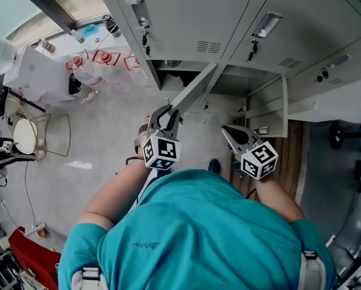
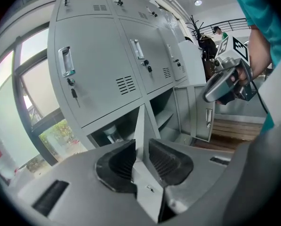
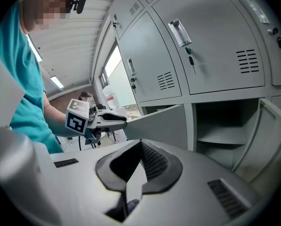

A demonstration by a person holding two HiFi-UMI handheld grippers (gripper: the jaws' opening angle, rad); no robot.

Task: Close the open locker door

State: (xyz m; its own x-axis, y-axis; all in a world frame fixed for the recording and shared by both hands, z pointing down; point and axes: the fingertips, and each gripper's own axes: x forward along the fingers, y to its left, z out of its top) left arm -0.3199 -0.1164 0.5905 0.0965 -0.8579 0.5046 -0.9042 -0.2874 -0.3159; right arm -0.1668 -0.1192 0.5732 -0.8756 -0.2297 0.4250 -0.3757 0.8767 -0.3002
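Note:
A grey locker door (image 1: pixel 192 94) of the lower row stands swung out toward me, edge-on in the head view. My left gripper (image 1: pixel 167 117) is shut on its free edge; in the left gripper view the door's thin edge (image 2: pixel 140 126) runs up between the two dark pads (image 2: pixel 119 161). From the right gripper view the same door (image 3: pixel 161 124) shows broadside with the left gripper (image 3: pixel 123 121) clamped on its end. My right gripper (image 1: pixel 230 133) hangs to the right of the door, shut with nothing in it, its pads (image 3: pixel 152 159) meeting at the tips.
The upper lockers (image 1: pixel 186 17) are closed, with keys hanging in their locks. A second lower door (image 1: pixel 272 109) stands open further right, beside a wooden floor strip (image 1: pixel 292 153). A white table with bottles (image 1: pixel 77 65) and a round stool (image 1: pixel 26 135) are at the left.

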